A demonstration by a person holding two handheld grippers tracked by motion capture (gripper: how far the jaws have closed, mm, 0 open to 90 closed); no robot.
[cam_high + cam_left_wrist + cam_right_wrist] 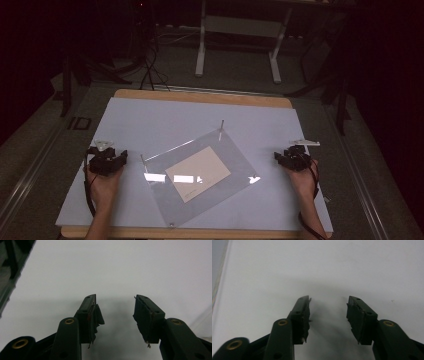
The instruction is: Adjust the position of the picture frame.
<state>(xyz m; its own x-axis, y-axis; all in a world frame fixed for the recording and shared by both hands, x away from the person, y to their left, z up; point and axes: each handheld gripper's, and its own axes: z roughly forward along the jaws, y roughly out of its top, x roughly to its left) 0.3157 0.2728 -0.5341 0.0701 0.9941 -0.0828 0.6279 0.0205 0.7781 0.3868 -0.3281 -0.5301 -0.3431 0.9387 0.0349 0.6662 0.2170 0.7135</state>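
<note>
A clear plastic sleeve (200, 172) lies tilted in the middle of the white mat (150, 117), with a beige card (198, 173) inside it. My left gripper (106, 159) rests on the mat to the left of the sleeve, apart from it. In the left gripper view its jaws (115, 312) stand open over bare white mat, nothing between them. My right gripper (292, 157) sits on the mat to the right of the sleeve. Its jaws (328, 312) are open too, with only mat between the worn pads (353, 315).
The mat covers a wooden table (200, 96) whose edge shows at the back and front. Beyond it stand a white desk frame (240, 40) and dark stands with cables (145, 60) on the floor. Light glares off the sleeve (155, 176).
</note>
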